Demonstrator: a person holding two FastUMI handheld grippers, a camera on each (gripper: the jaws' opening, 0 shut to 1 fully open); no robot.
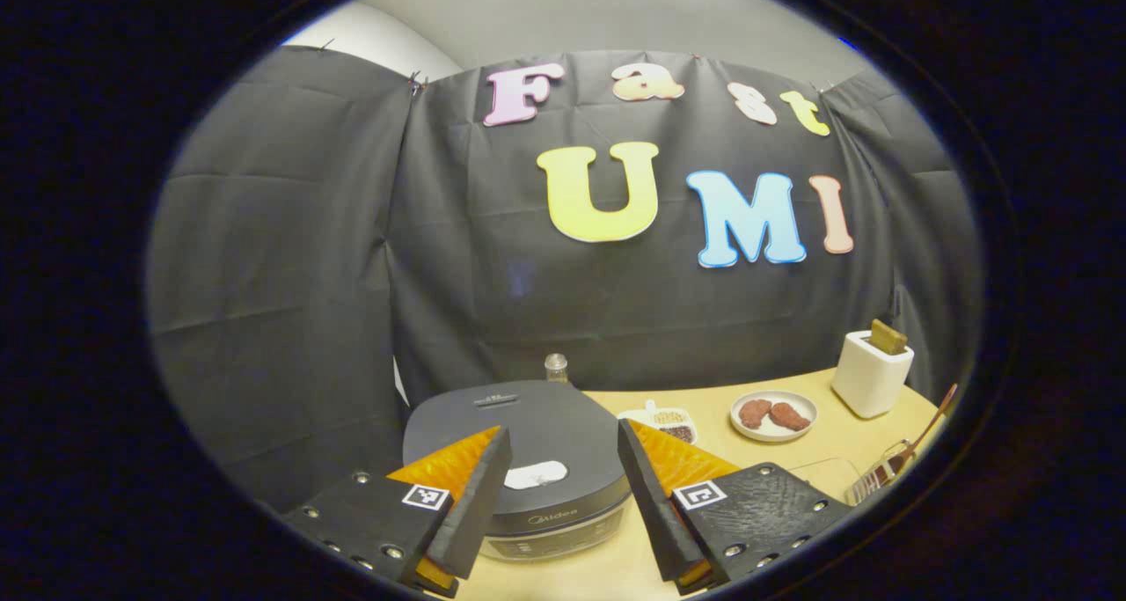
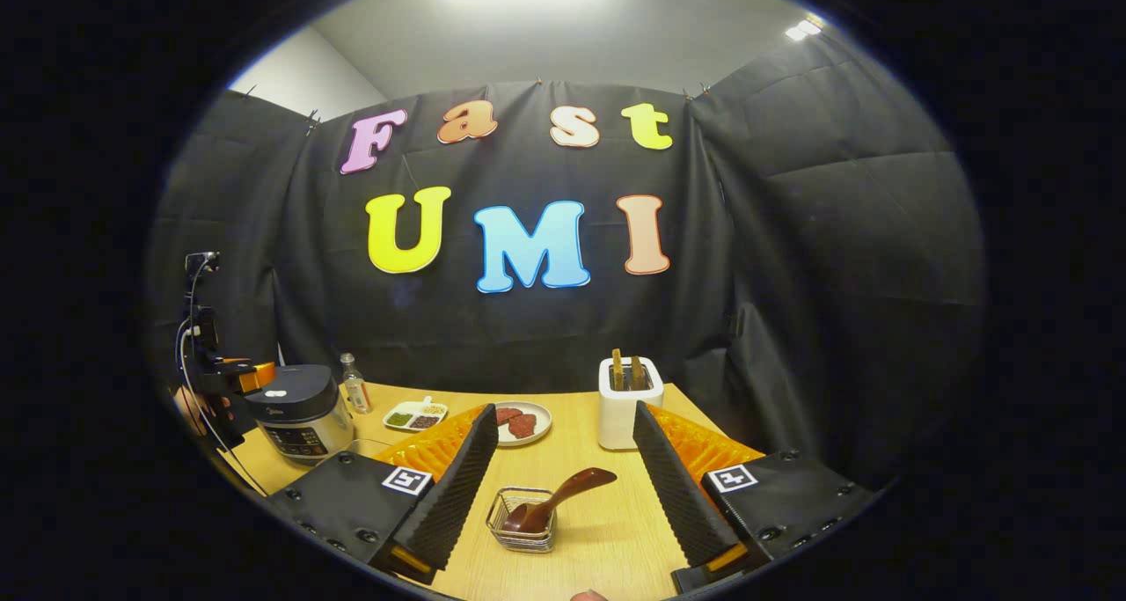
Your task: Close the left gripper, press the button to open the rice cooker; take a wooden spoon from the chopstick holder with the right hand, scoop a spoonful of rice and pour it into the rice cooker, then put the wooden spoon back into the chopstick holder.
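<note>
Left claw spread above rice cooker — lid down; right claw spread, wooden spoon between.

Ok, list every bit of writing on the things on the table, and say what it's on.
Rice cooker, front: faint maker's mark, too small to read surely.
Its button panel: print too small to read.
Bottle: label too small to read.
Left tool and right tool: square black-and-white markers, patterns only, no words.
</note>
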